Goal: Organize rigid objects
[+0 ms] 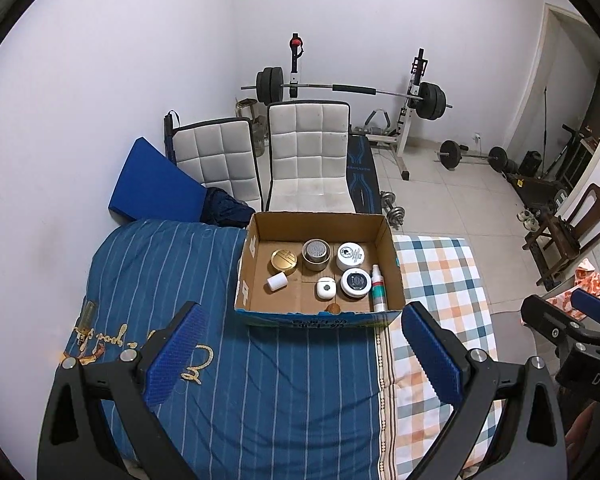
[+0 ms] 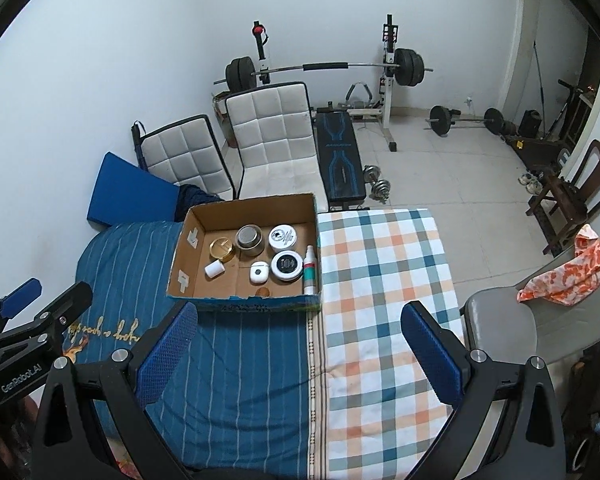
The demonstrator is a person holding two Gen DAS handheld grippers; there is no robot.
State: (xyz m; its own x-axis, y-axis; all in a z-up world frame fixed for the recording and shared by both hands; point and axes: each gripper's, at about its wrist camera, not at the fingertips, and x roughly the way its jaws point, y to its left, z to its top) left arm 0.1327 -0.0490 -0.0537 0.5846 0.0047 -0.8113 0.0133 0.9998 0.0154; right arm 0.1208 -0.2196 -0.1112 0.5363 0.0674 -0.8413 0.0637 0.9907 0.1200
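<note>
An open cardboard box [image 1: 256, 224] [image 2: 198, 210] sits on the bed. Inside lie a gold round tin [image 1: 283, 260] [image 2: 221, 249], a silver tin [image 1: 315, 254] [image 2: 249, 240], two white jars with black lids [image 1: 356, 283] [image 2: 286, 265], a white earbud case [image 1: 326, 288] [image 2: 259, 271], a small white cylinder [image 1: 276, 282] [image 2: 214, 269], a white and green spray bottle [image 1: 378, 288] [image 2: 309, 269] and a small brown object [image 1: 333, 308] [image 2: 263, 291]. My left gripper [image 1: 304, 354] is open and empty, short of the box. My right gripper [image 2: 300, 354] is open and empty over the bed.
The bed has a blue striped cover [image 1: 172, 272] [image 2: 256, 380] and a checked sheet [image 1: 440, 280] [image 2: 380, 280]. Two white chairs [image 1: 308, 152] [image 2: 272, 136], a blue pad [image 1: 152, 180], a weight bench with barbell [image 1: 352, 90] and a grey chair [image 2: 540, 320] stand around.
</note>
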